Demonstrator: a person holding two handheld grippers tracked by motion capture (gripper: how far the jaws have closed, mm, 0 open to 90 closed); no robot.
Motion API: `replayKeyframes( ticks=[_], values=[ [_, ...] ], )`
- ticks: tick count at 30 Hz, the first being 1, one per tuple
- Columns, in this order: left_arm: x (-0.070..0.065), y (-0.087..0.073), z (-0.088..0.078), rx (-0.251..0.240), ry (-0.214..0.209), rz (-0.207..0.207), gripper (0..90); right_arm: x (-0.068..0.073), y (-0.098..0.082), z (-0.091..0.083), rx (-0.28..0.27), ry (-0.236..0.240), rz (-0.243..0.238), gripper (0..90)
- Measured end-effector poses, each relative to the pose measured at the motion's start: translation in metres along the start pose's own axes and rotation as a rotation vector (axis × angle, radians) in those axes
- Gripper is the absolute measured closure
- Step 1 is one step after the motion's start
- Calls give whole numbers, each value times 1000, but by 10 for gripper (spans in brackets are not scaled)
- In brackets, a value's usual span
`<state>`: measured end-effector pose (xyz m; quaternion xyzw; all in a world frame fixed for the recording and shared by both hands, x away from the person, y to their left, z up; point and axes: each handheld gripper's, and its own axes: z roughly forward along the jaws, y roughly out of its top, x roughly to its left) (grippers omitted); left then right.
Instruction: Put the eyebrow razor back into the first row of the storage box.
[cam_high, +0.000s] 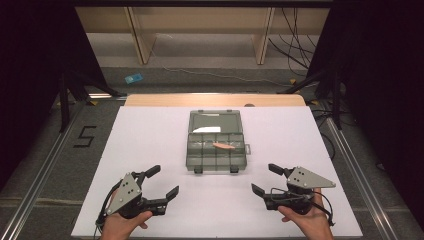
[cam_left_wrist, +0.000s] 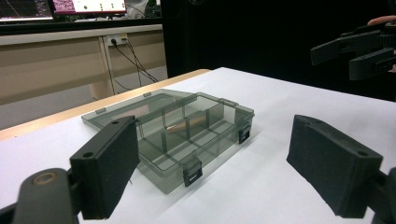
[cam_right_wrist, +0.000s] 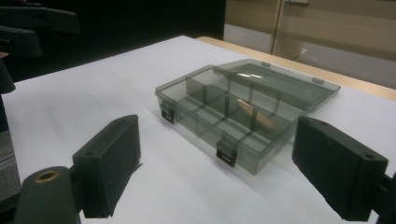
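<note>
The compartment box (cam_high: 216, 145) lies open ahead, between the left tongs (cam_high: 163, 181) and right tongs (cam_high: 266, 179), both wide apart and empty.

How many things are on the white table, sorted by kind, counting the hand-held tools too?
Clear compartment box, lid open: 1
Small tan piece inside the box: 1
Hand-held grippers, jaws open: 2, the left gripper and the right gripper
Total: 4
</note>
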<state>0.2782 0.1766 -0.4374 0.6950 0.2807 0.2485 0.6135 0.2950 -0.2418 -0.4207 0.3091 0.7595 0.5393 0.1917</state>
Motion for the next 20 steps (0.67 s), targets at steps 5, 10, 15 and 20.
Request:
replayKeyframes(
  ticks=[5,10,15,20],
  values=[
    [0,0,0,6,3,0,159,0,0,0,-9,1,-2,164],
    [0,0,0,6,3,-1,159,-1,-1,1,-3,-2,-4,164],
    [0,0,0,7,3,4,159,-1,-1,1,-25,5,-4,164],
    [0,0,0,-6,-4,1,159,-1,-1,1,-6,-3,-7,164]
  ],
)
